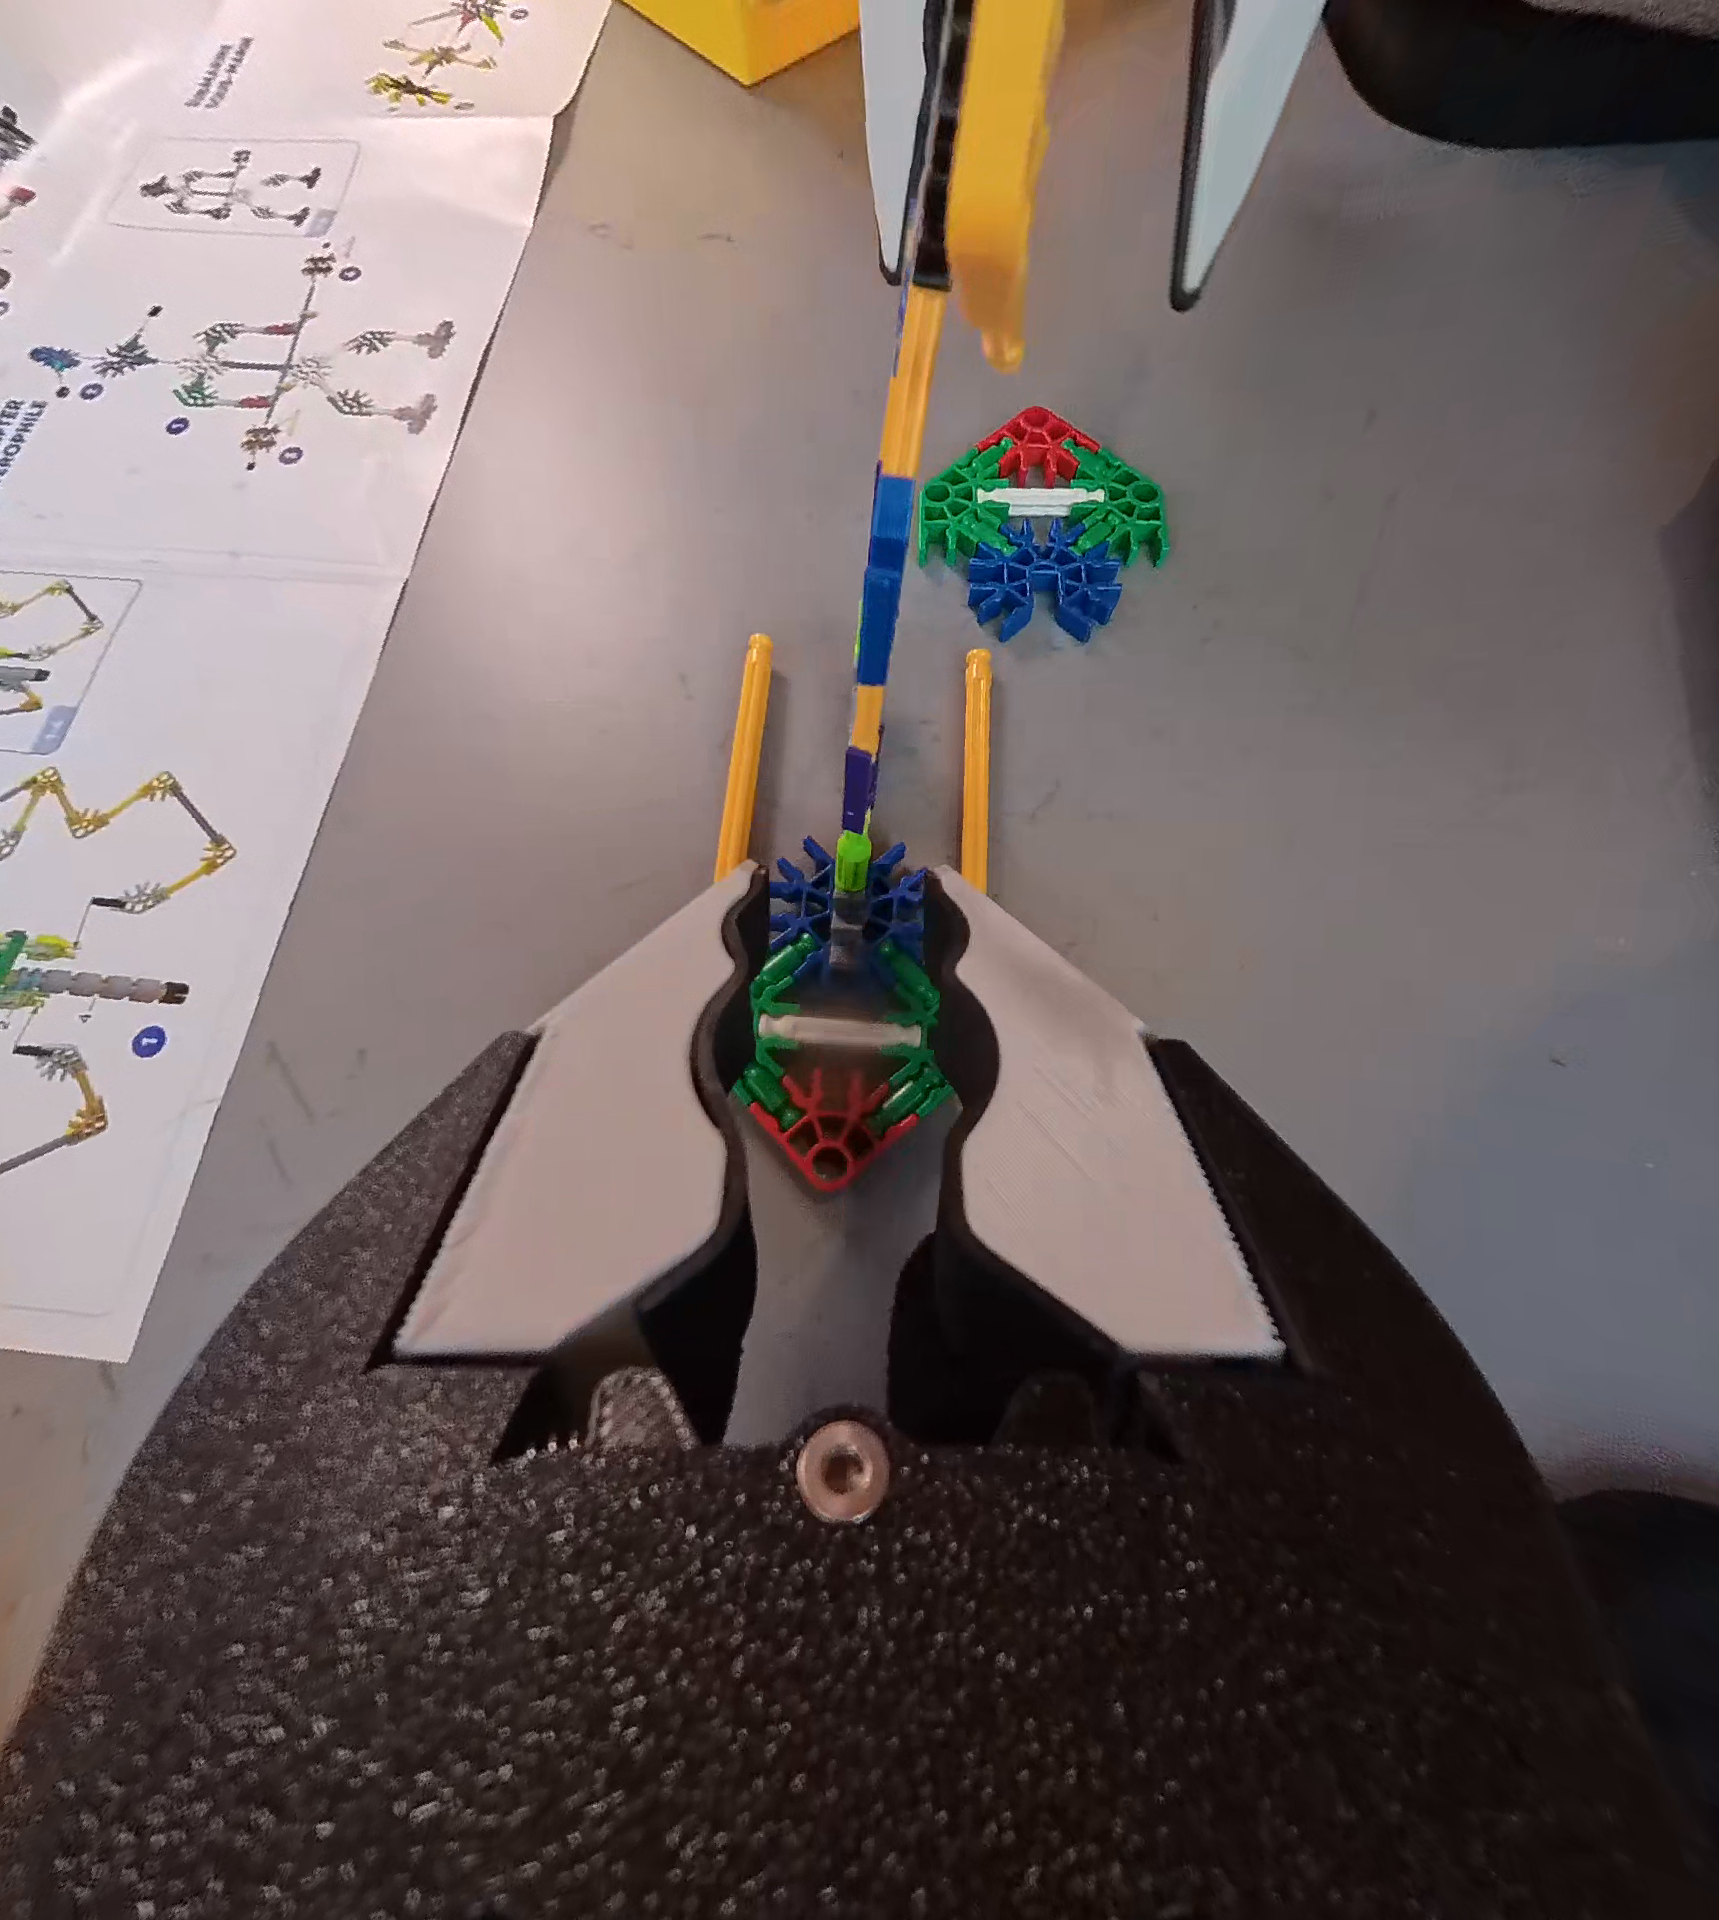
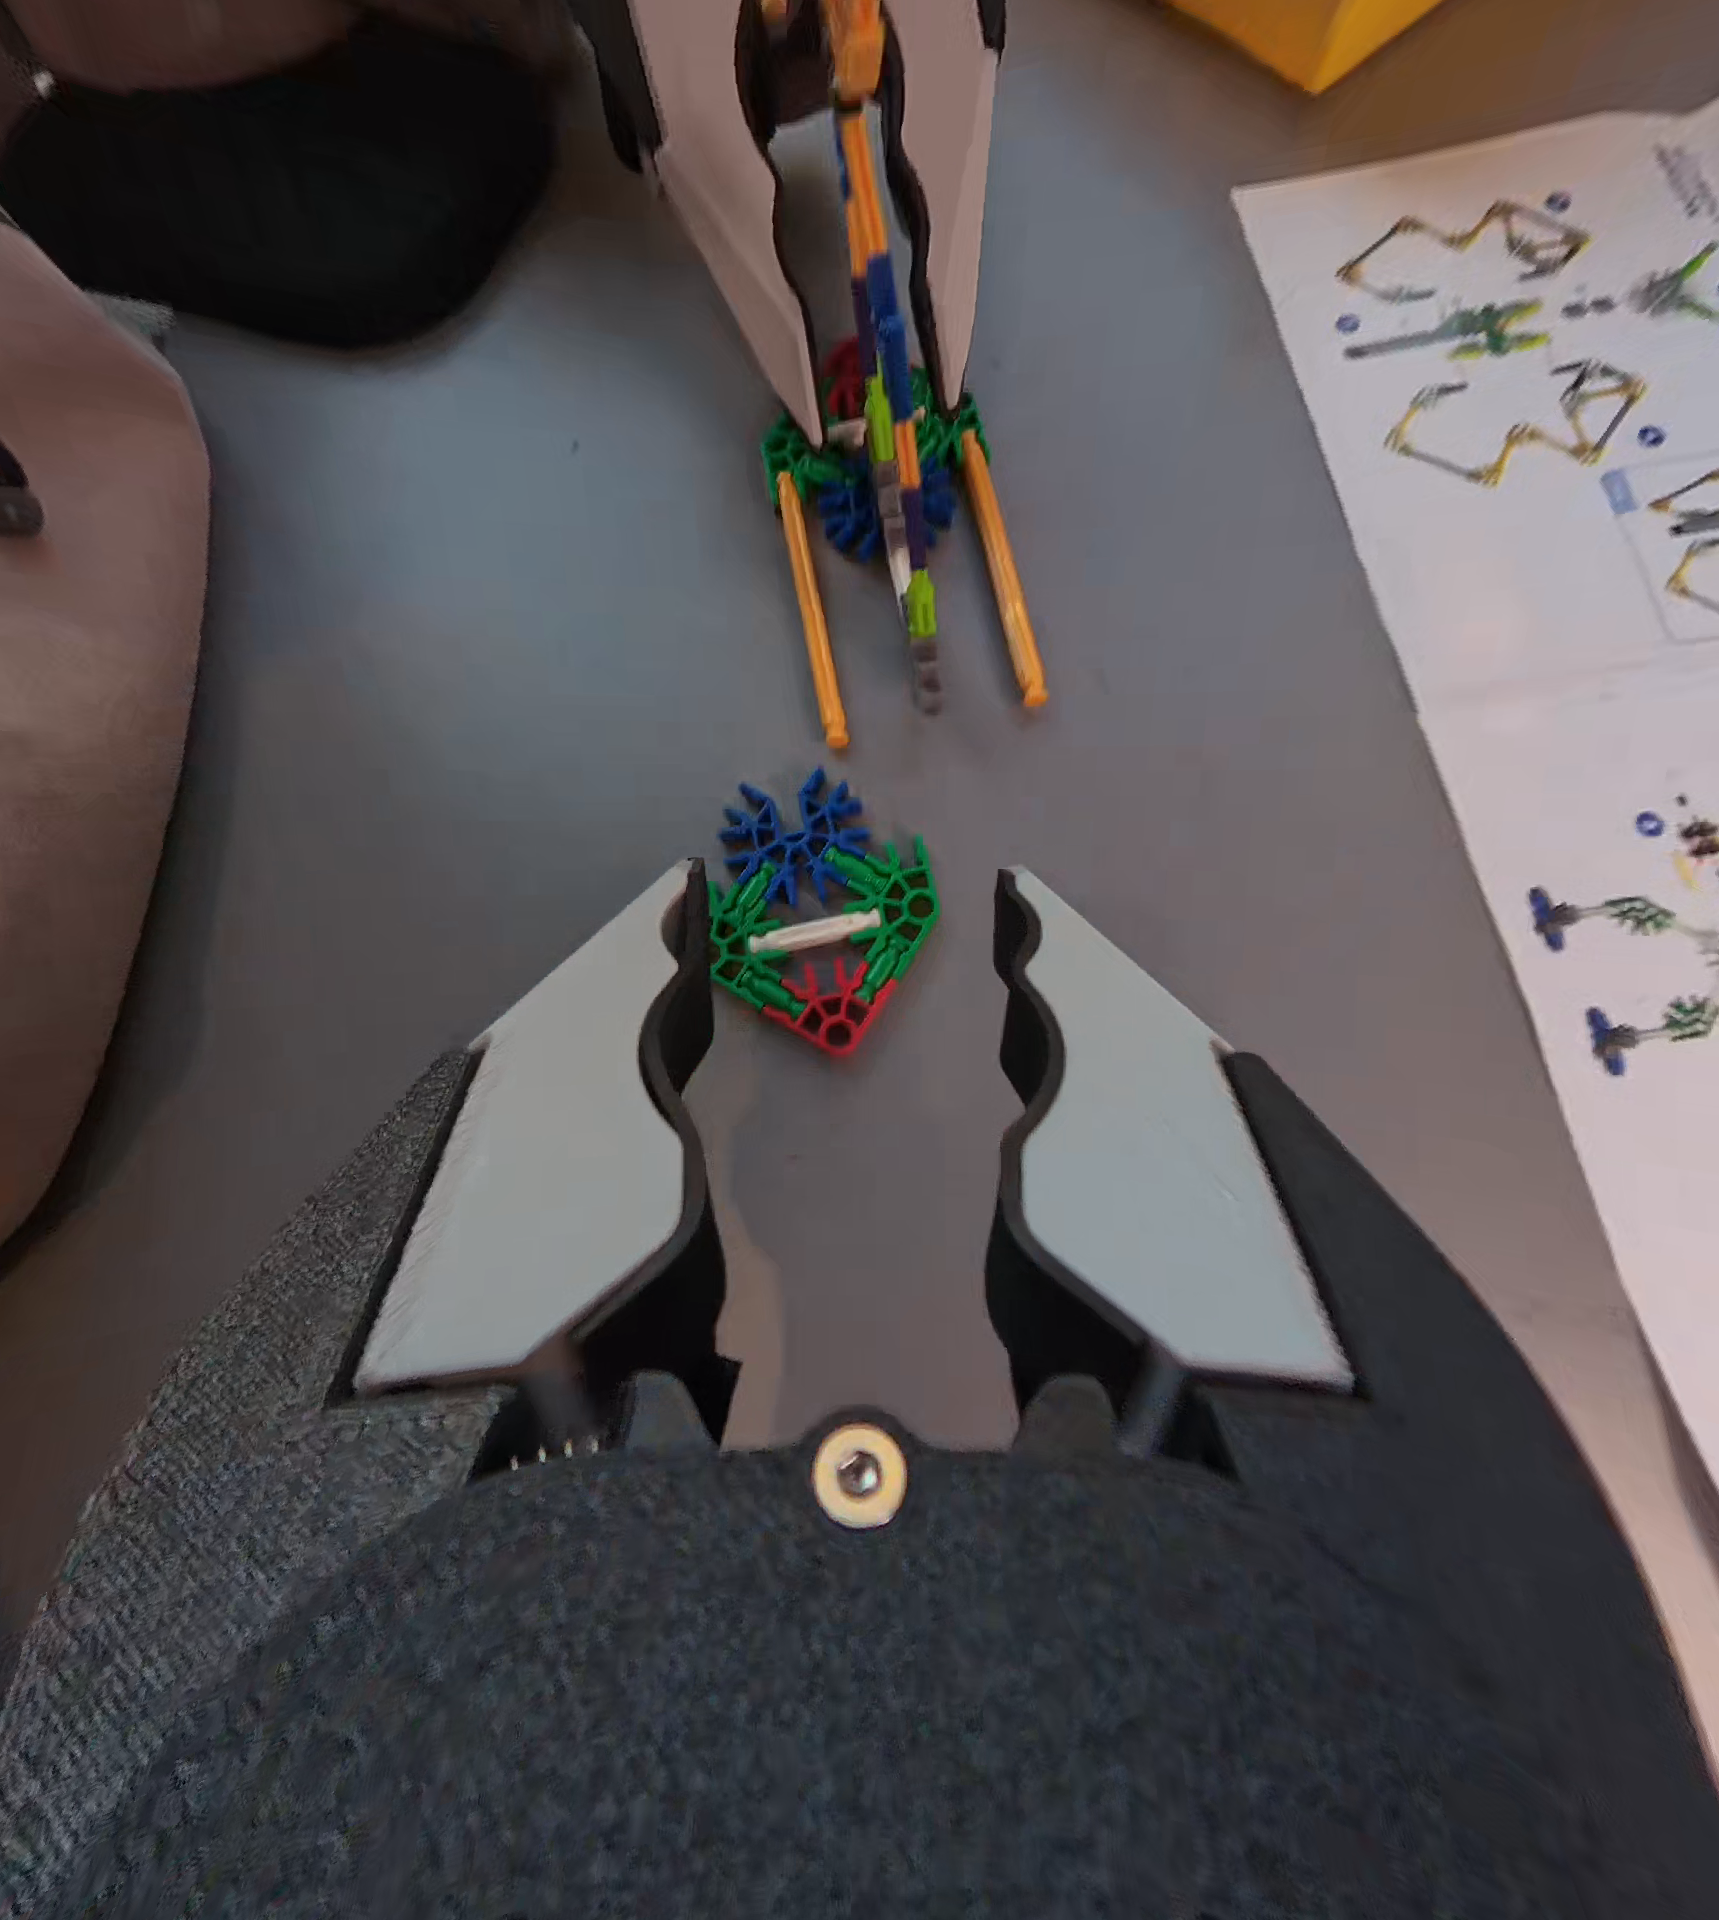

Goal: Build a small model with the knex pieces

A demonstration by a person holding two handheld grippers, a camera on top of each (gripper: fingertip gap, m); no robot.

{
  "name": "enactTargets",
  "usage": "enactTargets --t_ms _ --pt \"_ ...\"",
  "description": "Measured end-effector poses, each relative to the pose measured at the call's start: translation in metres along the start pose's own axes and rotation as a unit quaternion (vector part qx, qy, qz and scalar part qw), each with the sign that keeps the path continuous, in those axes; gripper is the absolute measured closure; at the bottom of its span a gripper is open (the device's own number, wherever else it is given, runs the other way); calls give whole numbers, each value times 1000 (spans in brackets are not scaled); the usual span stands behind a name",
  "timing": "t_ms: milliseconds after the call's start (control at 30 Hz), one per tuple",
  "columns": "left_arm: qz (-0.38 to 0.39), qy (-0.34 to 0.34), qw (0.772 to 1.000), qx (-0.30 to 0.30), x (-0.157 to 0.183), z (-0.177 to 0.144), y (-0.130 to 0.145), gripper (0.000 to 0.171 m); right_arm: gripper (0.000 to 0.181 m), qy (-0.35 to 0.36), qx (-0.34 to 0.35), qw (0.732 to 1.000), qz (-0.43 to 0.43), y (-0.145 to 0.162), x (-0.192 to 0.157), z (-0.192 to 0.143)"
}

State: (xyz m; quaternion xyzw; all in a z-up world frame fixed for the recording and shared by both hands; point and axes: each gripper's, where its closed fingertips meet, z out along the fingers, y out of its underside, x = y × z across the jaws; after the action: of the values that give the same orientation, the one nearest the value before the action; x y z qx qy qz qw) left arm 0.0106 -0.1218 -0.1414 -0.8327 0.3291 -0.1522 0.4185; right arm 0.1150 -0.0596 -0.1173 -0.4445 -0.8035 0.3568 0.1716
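Surface: grey table (image 1: 1354, 935), scuffed, with a printed instruction sheet (image 1: 211, 644) spread along one side and a yellow box (image 1: 751, 36) at the far edge.
Left gripper: my left gripper (image 1: 847, 883) is closed narrowly on a flat connector cluster (image 1: 839, 1049) of blue, green and red snowflake-like pieces with a white rod across the middle.
Attached parts: two yellow rods (image 1: 746, 758) stick out forward, one on each side of the fingertips. A long spine of yellow, blue and green pieces (image 1: 881, 582) runs forward from the cluster's centre. I cannot tell whether its far end touches anything.
Right gripper: my right gripper (image 2: 850, 873) is spread wide and holds nothing.
Loose cluster: a second cluster (image 2: 824, 925) of the same colours lies flat on the table between my right fingers. It is right against one finger and apart from the other.
Handling, my judgement: light, stiff plastic with a smooth, slightly slippery surface. The snap joints look like the weak points, and the long spine would lever on its joint if knocked.
Where to grip, my judgement: across the green side pieces, edge to edge, clear of the thin blue prongs and the white rod.
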Motion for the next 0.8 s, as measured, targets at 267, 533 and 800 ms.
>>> enactTargets --t_ms 267,533,800 --pt "33 -1 999 -43 5 17 11 159 107 20 -72 997 -12 39 -14 32" --pt "27 13 999 -42 7 14 12 160 122 19 -70 997 -10 36 -10 36" --pt "22 38 998 -33 12 13 11 167 122 63 -33 997 37 32 16 29"
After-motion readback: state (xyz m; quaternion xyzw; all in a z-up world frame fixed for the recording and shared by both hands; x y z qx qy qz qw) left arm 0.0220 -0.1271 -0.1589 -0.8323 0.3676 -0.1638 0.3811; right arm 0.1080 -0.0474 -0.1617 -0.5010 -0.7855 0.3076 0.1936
